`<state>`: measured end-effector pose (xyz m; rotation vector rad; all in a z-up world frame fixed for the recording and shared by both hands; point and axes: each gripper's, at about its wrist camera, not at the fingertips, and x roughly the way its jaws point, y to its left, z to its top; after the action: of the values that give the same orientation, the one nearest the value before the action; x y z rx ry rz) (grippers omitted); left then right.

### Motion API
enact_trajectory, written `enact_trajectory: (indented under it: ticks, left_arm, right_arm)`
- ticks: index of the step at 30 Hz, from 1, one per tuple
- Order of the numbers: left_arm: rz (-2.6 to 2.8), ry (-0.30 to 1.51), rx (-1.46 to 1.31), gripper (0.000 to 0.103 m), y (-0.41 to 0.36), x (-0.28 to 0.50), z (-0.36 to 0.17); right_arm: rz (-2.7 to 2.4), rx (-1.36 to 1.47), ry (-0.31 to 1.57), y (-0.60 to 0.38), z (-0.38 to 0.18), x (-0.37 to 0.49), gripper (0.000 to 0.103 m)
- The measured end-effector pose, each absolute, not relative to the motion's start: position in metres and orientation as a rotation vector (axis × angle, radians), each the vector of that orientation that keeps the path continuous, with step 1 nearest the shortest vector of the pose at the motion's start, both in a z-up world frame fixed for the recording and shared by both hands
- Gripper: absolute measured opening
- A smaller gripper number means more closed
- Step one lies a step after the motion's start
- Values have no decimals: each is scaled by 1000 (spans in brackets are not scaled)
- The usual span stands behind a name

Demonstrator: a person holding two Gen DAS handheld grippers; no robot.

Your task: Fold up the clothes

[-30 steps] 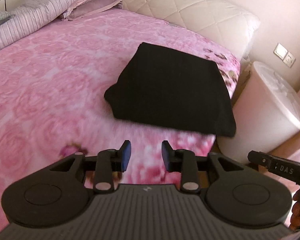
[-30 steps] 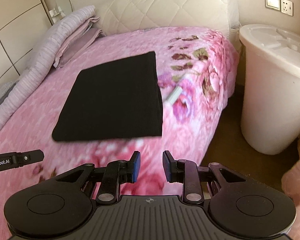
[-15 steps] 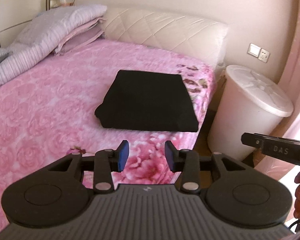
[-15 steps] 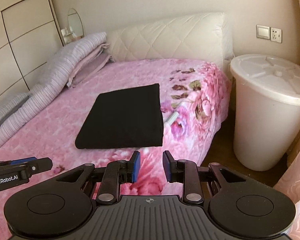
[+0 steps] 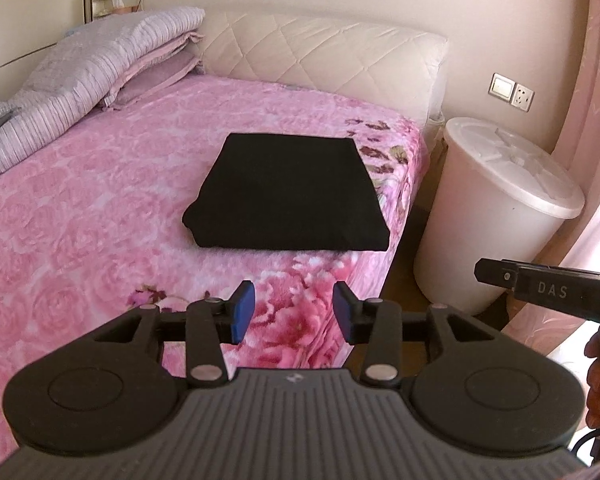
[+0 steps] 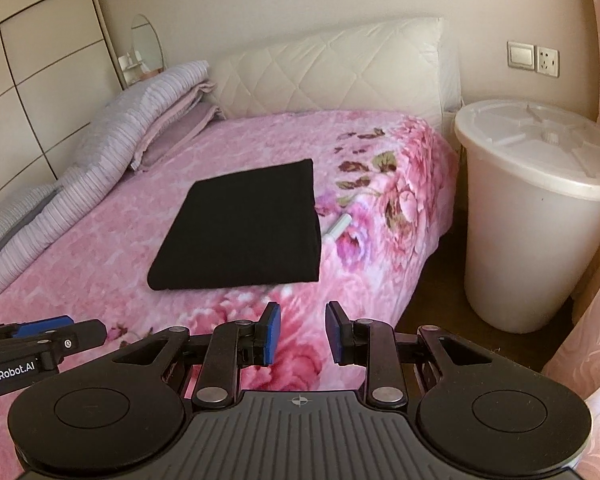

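From my right wrist view I see the wardrobe beyond the bed, which the left wrist view barely shows. The black folded garment lies flat near the bed's right edge, toward the headboard corner. Only the right wrist view shows a small white tube just beside the garment's right edge. Open pink blanket spreads left of the garment; the white bin stands on the floor close off the right edge. My left gripper is opening, nothing between its jaws. My right gripper hangs released, also empty.
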<state>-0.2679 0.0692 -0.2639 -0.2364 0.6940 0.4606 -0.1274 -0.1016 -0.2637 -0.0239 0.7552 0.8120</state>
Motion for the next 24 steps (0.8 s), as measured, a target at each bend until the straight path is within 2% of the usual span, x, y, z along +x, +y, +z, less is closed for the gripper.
enact_trajectory:
  ticks: [24]
  left_arm:
    - [564, 816, -407, 39, 159, -239, -333]
  right_arm:
    - [807, -193, 860, -28, -316, -84, 29]
